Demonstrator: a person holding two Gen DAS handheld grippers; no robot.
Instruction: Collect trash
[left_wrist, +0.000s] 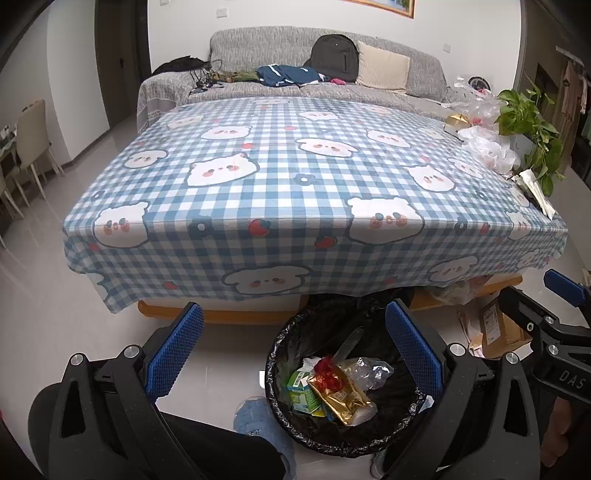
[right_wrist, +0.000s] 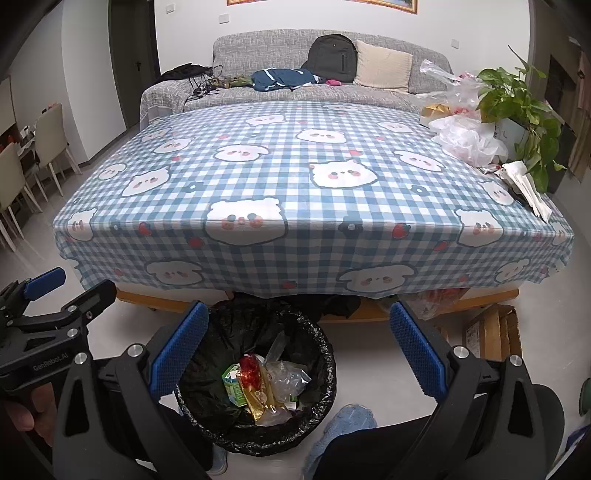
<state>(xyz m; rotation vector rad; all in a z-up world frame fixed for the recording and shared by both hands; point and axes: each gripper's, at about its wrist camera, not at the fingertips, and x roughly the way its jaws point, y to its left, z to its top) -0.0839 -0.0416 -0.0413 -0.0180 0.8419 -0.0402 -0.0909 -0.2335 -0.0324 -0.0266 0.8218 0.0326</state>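
A round bin lined with a black bag (left_wrist: 280, 350) (right_wrist: 325, 354) stands on the floor in front of the table. Inside lie a gold wrapper (left_wrist: 341, 397) (right_wrist: 258, 397), a green carton (left_wrist: 299, 393) (right_wrist: 233, 384) and clear plastic (left_wrist: 369, 371) (right_wrist: 286, 380). My left gripper (left_wrist: 295, 354) is open and empty, held above the bin. My right gripper (right_wrist: 299, 354) is open and empty, also above the bin. The right gripper shows at the right edge of the left wrist view (left_wrist: 565, 295); the left one shows at the left edge of the right wrist view (right_wrist: 48, 291).
The table with a blue checked bear cloth (left_wrist: 295, 184) (right_wrist: 295, 192) carries plastic bags (right_wrist: 465, 140), a potted plant (right_wrist: 517, 107) and white papers (right_wrist: 524, 188) at its right side. A cardboard box (right_wrist: 491, 332) lies on the floor right. A grey sofa (right_wrist: 295, 74) stands behind, chairs (right_wrist: 44, 147) left.
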